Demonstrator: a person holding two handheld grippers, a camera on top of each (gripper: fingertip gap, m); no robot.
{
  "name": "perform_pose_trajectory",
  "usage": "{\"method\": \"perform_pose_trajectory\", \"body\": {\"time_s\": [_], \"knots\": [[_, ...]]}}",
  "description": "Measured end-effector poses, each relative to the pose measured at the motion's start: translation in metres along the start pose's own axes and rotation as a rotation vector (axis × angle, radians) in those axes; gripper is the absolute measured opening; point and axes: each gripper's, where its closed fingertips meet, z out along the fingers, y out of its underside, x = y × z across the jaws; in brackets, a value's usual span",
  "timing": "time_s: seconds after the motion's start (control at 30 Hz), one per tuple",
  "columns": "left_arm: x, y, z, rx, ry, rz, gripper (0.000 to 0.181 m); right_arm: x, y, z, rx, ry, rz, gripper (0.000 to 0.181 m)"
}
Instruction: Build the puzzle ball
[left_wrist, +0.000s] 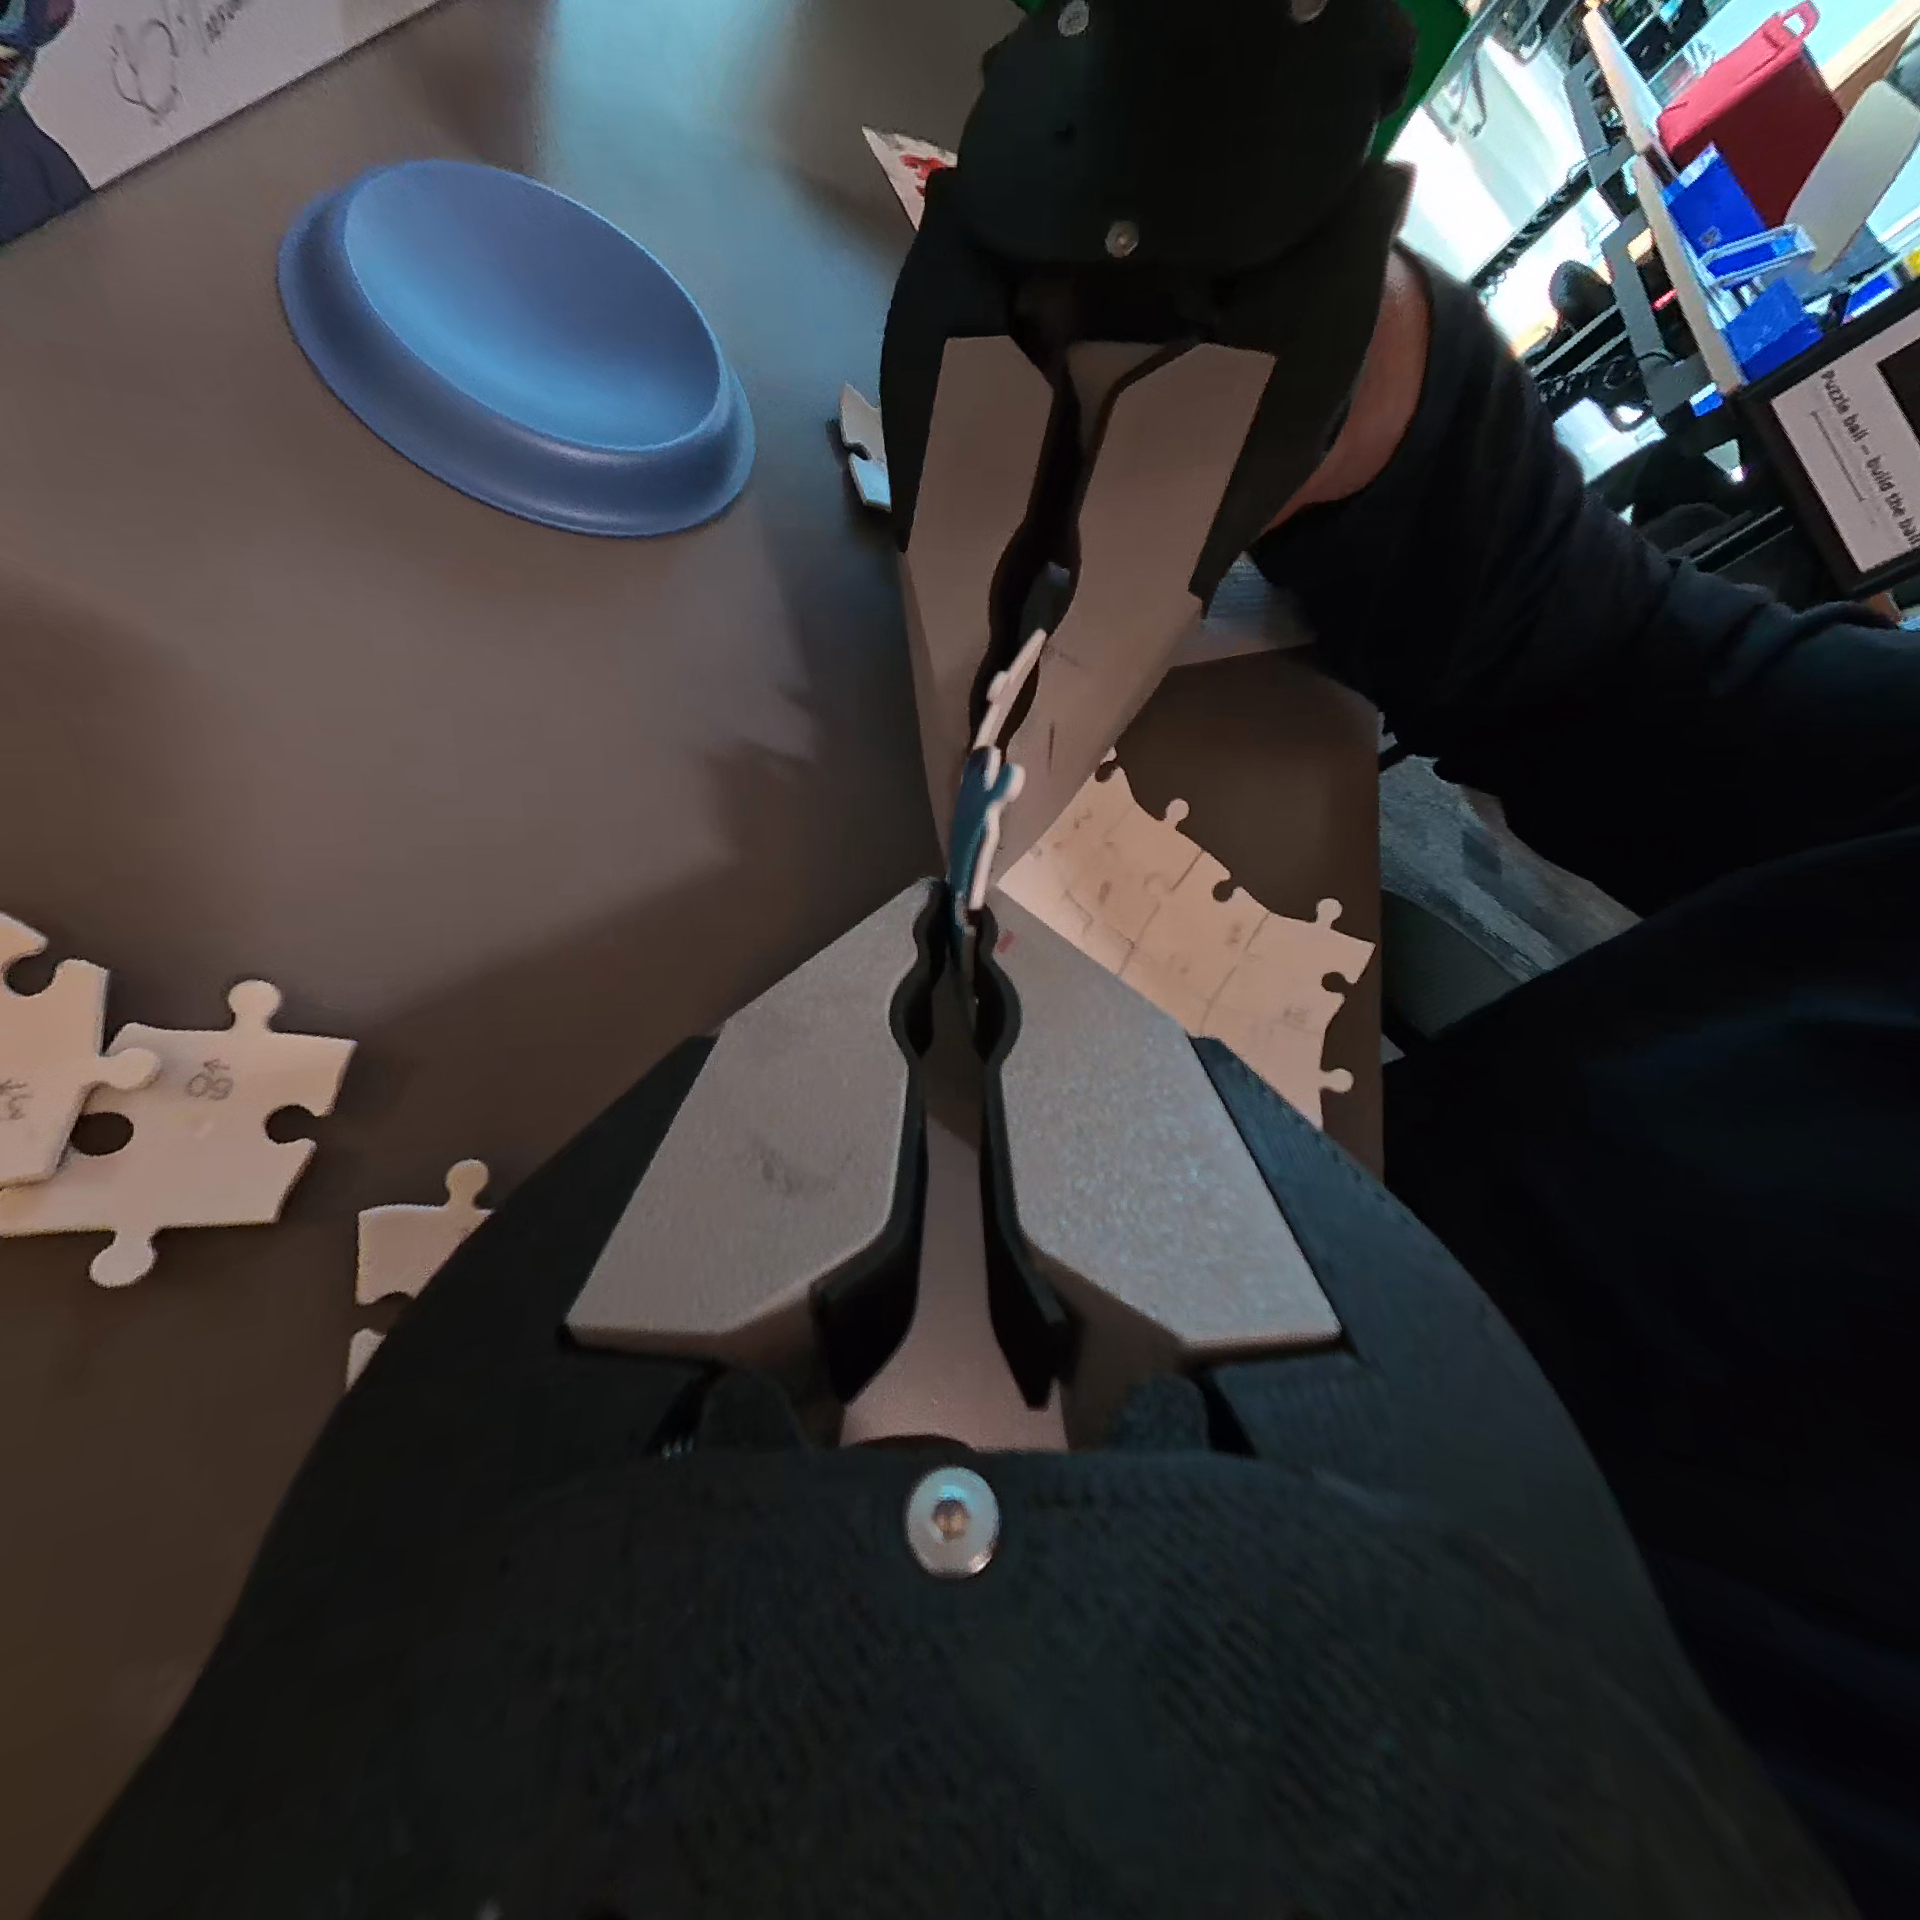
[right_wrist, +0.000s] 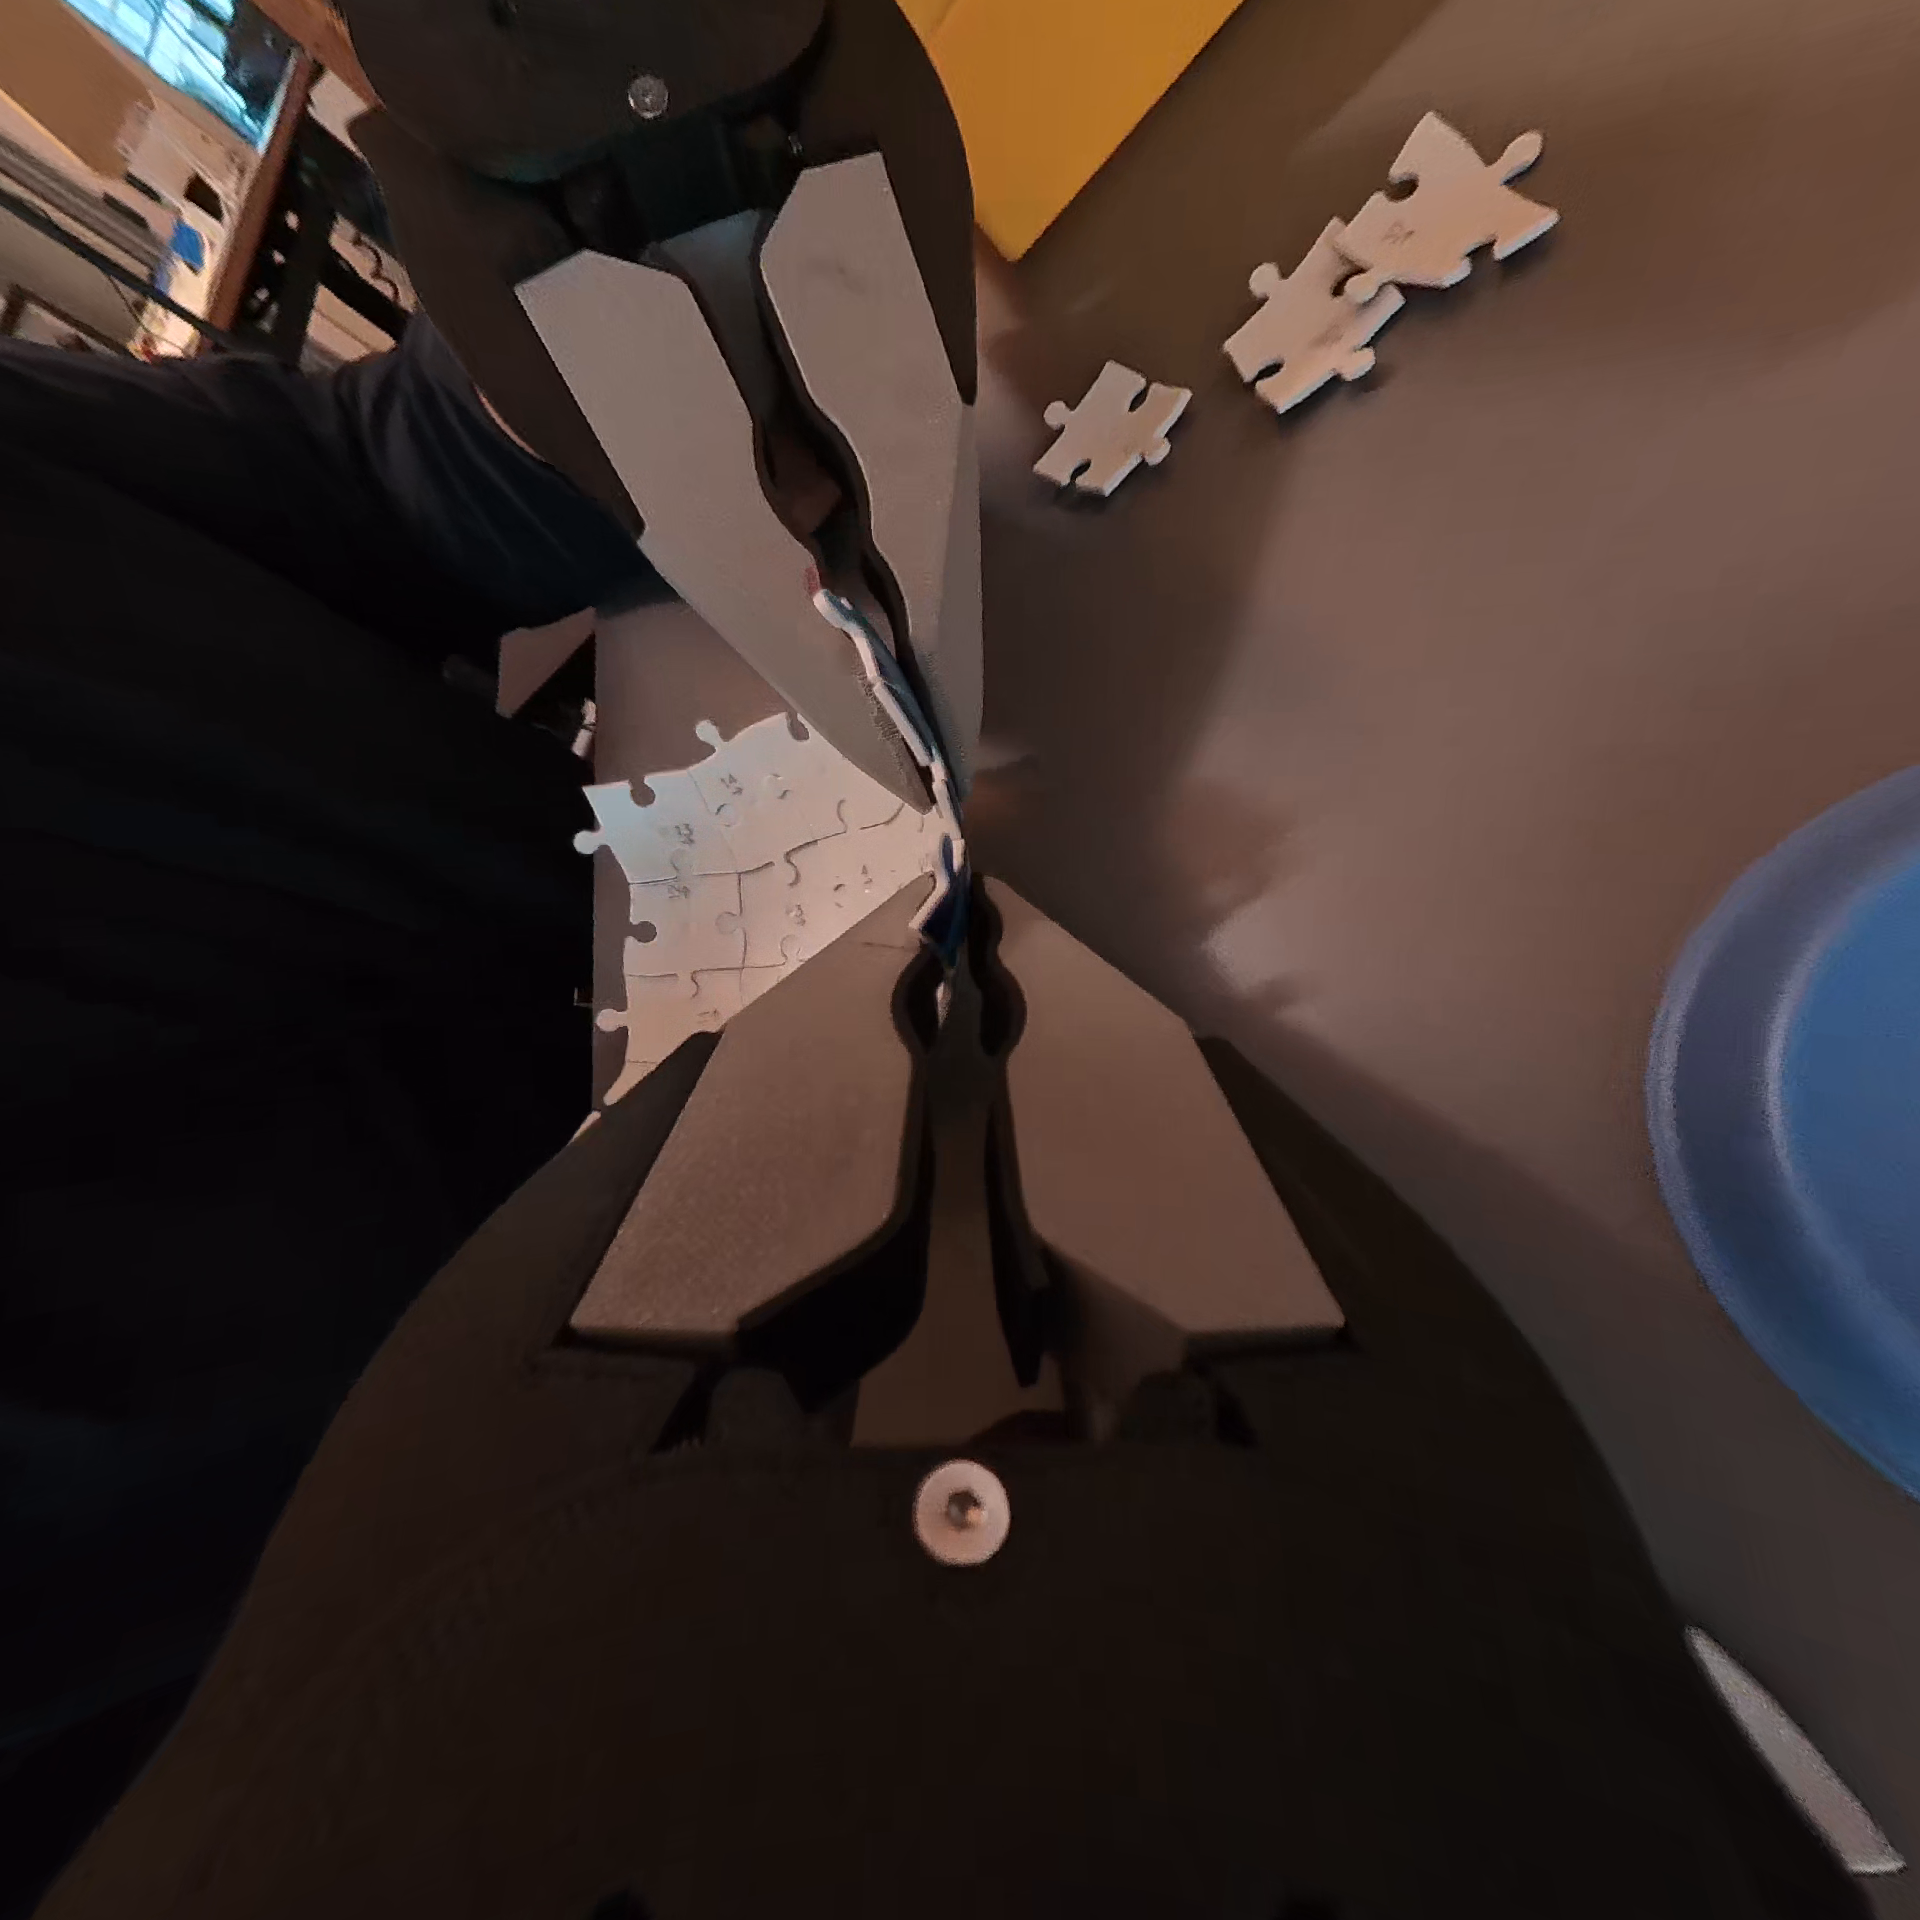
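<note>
1. Above the dark desk (left_wrist: 416, 727), the left gripper (left_wrist: 951, 914) pinches a thin blue-and-white curved puzzle piece (left_wrist: 977, 831) edge-on.
2. Directly opposite, tip to tip, the right gripper (right_wrist: 961, 914) clamps its own white-backed piece (right_wrist: 940, 883), so both long axes look collinear.
3. The joined white shell section (left_wrist: 1195, 914) hangs just beside them.

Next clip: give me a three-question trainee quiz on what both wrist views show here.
1. True or false: the left gripper and right gripper are both shut on puzzle pieces.
2. The blue dish holds: A) loose pieces B) nothing visible C) a finished ball.
3. Fill in: the assembled puzzle section shows its ____, numbered side.

Key: 1 true; 2 B; 3 white.
</note>
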Motion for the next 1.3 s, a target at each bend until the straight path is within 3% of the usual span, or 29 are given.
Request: {"method": "perform_pose_trajectory", "body": {"time_s": [0.37,0.7,0.97,1.13,1.3], "knots": [[0.002,-0.003,-0.002,0.021,0.033,0.000,0.000,-0.006,-0.004,-0.002,0.032,-0.044,-0.035,0.006],[0.001,-0.003,0.000,0.010,0.000,0.023,0.000,-0.001,0.010,-0.002,-0.067,0.023,-0.102,0.001],[0.004,0.002,-0.002,-0.012,0.040,0.002,0.000,-0.007,0.013,0.003,-0.099,-0.071,-0.008,0.000],[-0.006,-0.002,-0.006,0.013,-0.024,0.000,0.000,0.001,0.004,0.005,-0.024,-0.092,0.095,0.000],[-0.006,-0.005,-0.006,0.032,-0.008,-0.036,0.000,0.001,-0.005,0.002,0.023,-0.075,0.056,0.002]]}}
